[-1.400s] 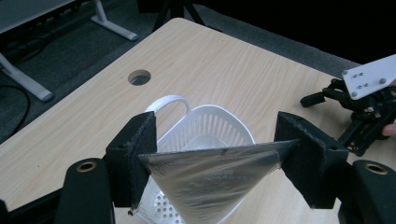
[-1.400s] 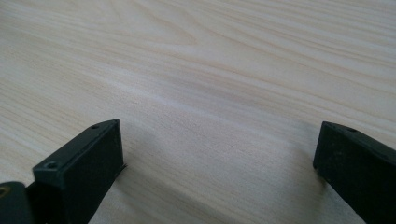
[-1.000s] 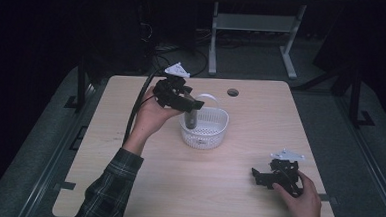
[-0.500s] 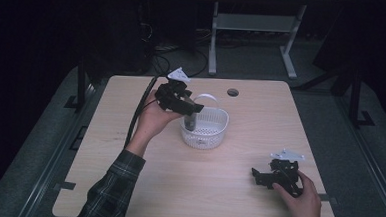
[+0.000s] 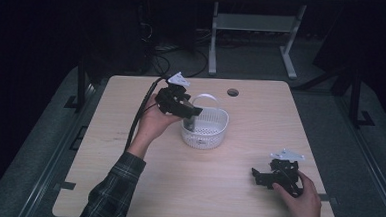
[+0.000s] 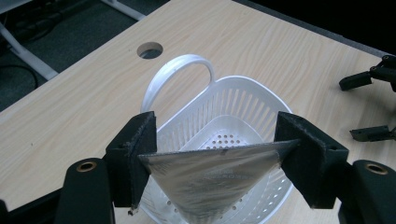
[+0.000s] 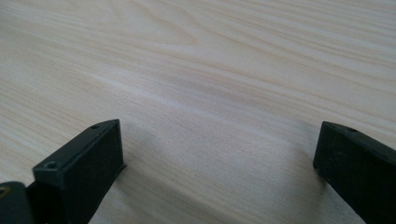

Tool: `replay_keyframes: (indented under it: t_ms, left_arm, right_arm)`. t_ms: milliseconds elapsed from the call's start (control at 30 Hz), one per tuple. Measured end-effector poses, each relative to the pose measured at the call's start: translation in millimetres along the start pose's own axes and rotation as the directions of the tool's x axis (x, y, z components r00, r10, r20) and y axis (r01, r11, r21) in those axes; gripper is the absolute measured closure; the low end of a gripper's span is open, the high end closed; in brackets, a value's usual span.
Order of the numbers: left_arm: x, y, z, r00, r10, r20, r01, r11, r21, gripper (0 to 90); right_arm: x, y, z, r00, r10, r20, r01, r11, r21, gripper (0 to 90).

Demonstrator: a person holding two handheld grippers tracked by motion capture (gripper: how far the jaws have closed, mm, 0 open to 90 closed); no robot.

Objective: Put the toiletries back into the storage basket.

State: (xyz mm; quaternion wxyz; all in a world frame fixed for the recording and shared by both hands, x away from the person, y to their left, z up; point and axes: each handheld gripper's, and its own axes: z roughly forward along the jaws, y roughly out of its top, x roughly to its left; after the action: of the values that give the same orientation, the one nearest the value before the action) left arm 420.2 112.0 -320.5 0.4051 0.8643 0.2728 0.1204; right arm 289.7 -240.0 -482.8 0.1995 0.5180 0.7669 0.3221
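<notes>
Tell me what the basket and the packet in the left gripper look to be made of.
Basket: glossy white plastic, judging by its moulded slats, punched holes and shine. Packet, clamped between the left gripper jaws: probably metallised foil or film; it looks silver-grey and thin, with faint print.

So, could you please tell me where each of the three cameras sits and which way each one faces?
High view: fixed above the person's side, looking forward and down on the table; both forearms, the left gripper and right gripper show.
Left gripper view: rides the left gripper, looking along its jaws, which pinch a grey pouch over the white basket.
Right gripper view: rides the right gripper, looking low across bare tabletop between its spread jaws.
Shared: high and left gripper views both show the basket and the right gripper.
</notes>
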Motion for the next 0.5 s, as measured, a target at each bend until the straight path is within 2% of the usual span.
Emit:
replay_keyframes:
  t_ms: [500]
  left_arm:
    - [2.2, -12.1, 14.1, 0.9998, -0.017, 0.005, 0.017, 0.9995, 0.027, 29.9]
  right_arm:
    - [-0.1, 0.0, 0.0, 1.0000, -0.002, 0.000, 0.002, 1.000, 0.000, 1.0]
